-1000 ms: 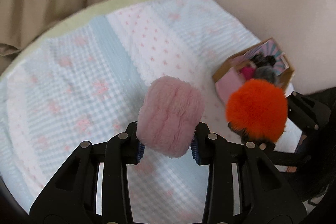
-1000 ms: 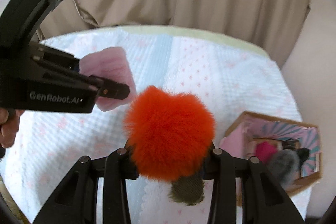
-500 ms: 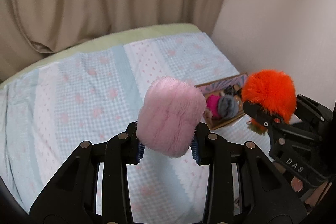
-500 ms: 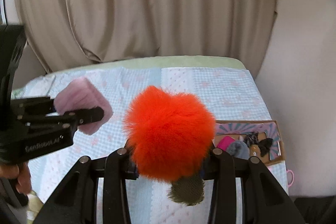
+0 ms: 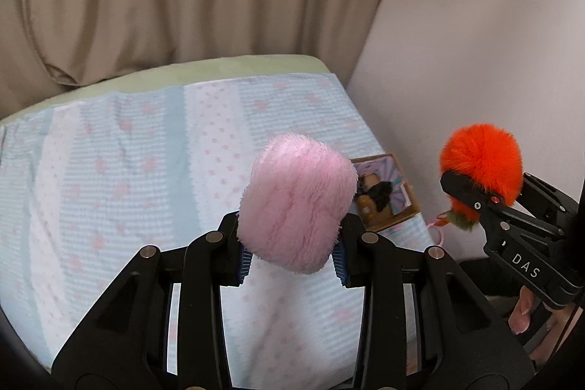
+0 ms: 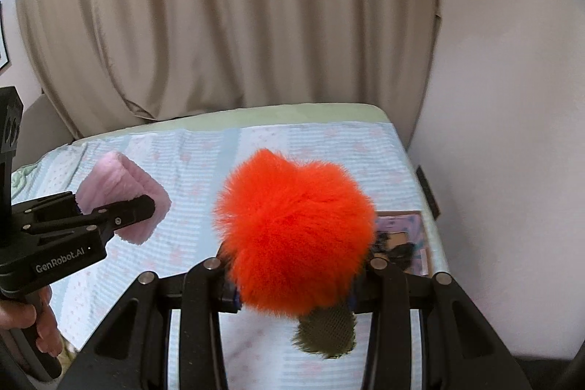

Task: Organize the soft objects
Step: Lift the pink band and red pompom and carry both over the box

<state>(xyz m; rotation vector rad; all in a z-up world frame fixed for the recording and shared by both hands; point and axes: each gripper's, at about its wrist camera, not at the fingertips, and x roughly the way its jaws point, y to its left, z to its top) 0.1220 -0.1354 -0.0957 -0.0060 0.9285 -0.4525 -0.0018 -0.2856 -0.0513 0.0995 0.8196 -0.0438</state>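
Note:
My left gripper [image 5: 290,262] is shut on a fluffy pink plush pad [image 5: 298,203] and holds it above the bed; it also shows in the right wrist view [image 6: 122,198]. My right gripper [image 6: 294,295] is shut on a fluffy orange pom-pom [image 6: 296,233] with a green mesh stem [image 6: 325,331]; it shows at the right of the left wrist view [image 5: 480,167]. A small cardboard box [image 5: 387,196] with dark soft items lies near the bed's right edge, partly hidden behind the plush [image 6: 402,236].
The bed [image 5: 128,170] has a pale blue and pink patterned blanket. Beige curtains [image 6: 219,17] hang behind it. A white wall [image 6: 512,134] runs along the bed's right side. A hand [image 6: 33,320] holds the left gripper's handle.
Both grippers have risen and pulled back from the bed with their plush items. The box looks smaller and is more hidden behind the held items.

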